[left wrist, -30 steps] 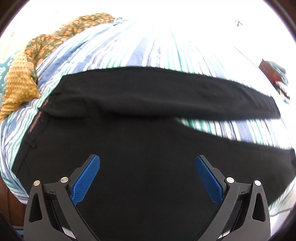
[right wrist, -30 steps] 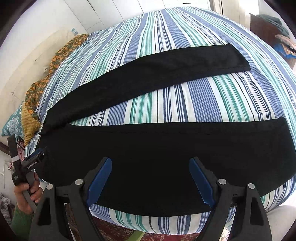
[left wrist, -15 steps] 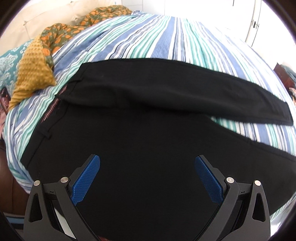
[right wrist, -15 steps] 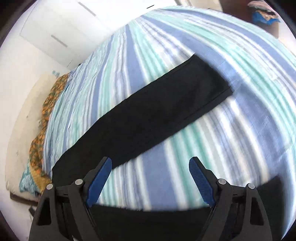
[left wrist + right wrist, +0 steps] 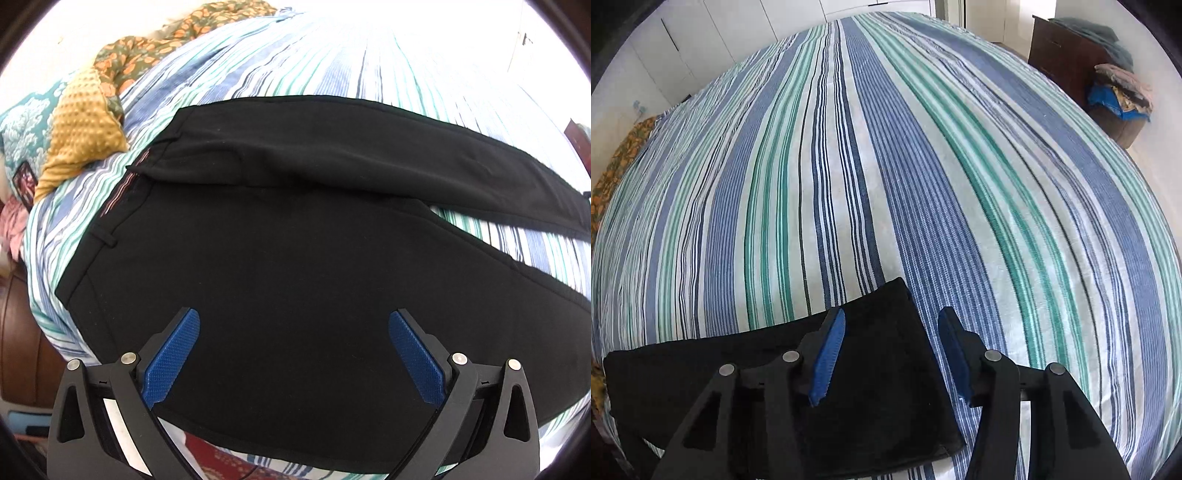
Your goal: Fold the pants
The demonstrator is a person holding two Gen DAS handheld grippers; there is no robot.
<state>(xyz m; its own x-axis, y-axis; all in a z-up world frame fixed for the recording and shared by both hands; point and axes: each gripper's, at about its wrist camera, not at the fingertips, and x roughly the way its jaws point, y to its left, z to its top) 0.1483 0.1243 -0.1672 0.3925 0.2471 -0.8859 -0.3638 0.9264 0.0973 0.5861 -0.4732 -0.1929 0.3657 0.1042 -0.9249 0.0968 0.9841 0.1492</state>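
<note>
Black pants (image 5: 295, 277) lie spread flat on the striped bedsheet (image 5: 295, 62), waistband to the left and the two legs running right. My left gripper (image 5: 293, 354) hovers open over the seat part, nothing between its blue pads. In the right wrist view, the hem end of one pant leg (image 5: 879, 387) lies at the bottom of the picture. My right gripper (image 5: 891, 317) is over that hem, its jaws closing. The hem's right edge lies between the fingers, and the pads do not press on it.
A yellow dotted cushion (image 5: 85, 122), a teal patterned pillow (image 5: 22, 129) and an orange floral cloth (image 5: 147, 48) lie at the bed's left end. A dark wooden cabinet (image 5: 1067, 62) and a pile of clothes (image 5: 1123, 96) stand beyond the bed's right side.
My right gripper has swept from over the middle of the pants to a leg's hem end, and its jaws have narrowed. The left gripper has barely shifted and stays open.
</note>
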